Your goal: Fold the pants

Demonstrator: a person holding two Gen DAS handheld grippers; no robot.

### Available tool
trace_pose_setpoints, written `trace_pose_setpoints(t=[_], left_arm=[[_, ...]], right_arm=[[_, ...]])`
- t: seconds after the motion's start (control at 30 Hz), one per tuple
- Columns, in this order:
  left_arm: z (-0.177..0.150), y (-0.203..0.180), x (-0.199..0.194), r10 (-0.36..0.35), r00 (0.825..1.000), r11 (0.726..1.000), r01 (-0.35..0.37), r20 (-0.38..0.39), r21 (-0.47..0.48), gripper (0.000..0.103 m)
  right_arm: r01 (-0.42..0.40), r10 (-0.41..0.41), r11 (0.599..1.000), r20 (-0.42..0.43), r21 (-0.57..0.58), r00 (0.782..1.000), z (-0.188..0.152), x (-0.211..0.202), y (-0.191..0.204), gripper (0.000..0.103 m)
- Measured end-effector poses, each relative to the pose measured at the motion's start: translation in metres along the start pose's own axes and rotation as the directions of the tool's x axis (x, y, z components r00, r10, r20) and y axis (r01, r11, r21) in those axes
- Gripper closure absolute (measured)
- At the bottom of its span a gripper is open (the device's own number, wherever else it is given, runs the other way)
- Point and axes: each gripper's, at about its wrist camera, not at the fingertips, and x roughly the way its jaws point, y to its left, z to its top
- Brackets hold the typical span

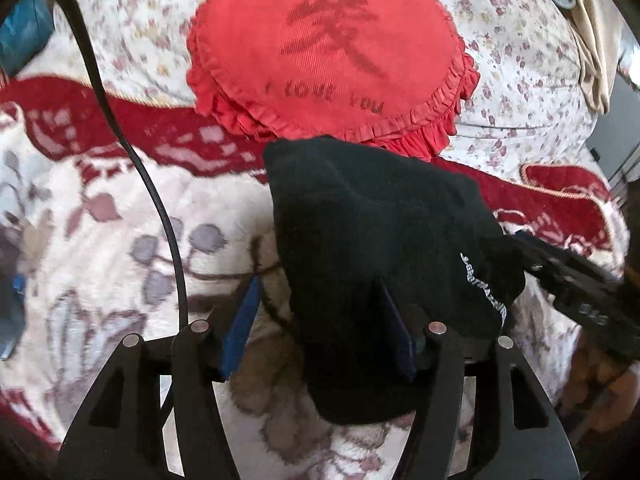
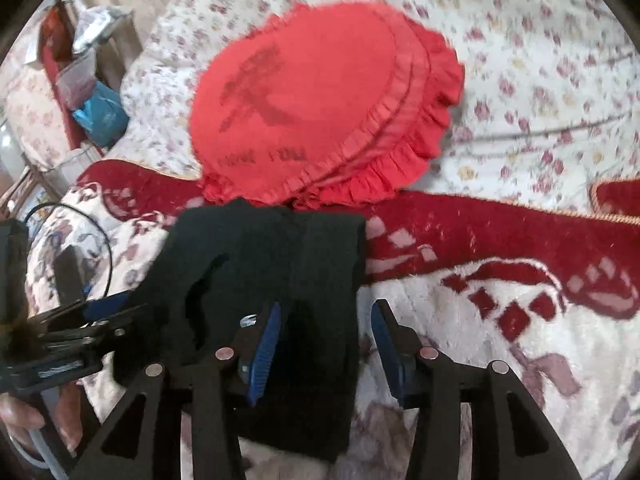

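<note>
The black pants (image 1: 372, 232) lie folded into a compact bundle on the fleece blanket, with white lettering (image 1: 486, 284) along one edge. My left gripper (image 1: 316, 312) is open, its blue pads either side of the bundle's left part. In the right wrist view the pants (image 2: 264, 264) lie as a flat dark rectangle. My right gripper (image 2: 326, 344) is open over the pants' right edge, with the left pad above the fabric and the right pad over the blanket. The other gripper shows at the left edge (image 2: 68, 340) of that view.
A red heart-shaped frilled cushion (image 1: 332, 48) lies just beyond the pants. The red-and-white fleece blanket (image 2: 500, 320) covers a floral quilt (image 2: 520, 60). A black cable (image 1: 132, 152) hangs at left. Bedside clutter and a blue bag (image 2: 100, 116) sit at far left.
</note>
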Motion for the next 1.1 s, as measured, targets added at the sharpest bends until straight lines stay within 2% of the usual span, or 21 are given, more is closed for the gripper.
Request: trace_pose_setpoints(t=[0.17,0.6,1.1], left_arm=[[-0.011,-0.008,-0.021,0.066,0.996,0.997,-0.068,0.052,0.030,0.043],[-0.033,-0.014,-0.061,0.131,0.983,0.991,-0.132,0.128,-0.005,0.043],[-0.045,-0.012,-0.080,0.147,0.977,0.989,-0.145,0.155,-0.024,0.043]], right_arm=[[-0.033,0.033,0.999,0.033,-0.009,0.999,-0.009,-0.021,0.015,0.053],[-0.056,0.058,0.997,0.042,-0.049,0.997,-0.019,-0.042,0.045,0.052],[-0.078,0.080,0.995,0.036,-0.061,0.996,-0.023,-0.047,0.062,0.051]])
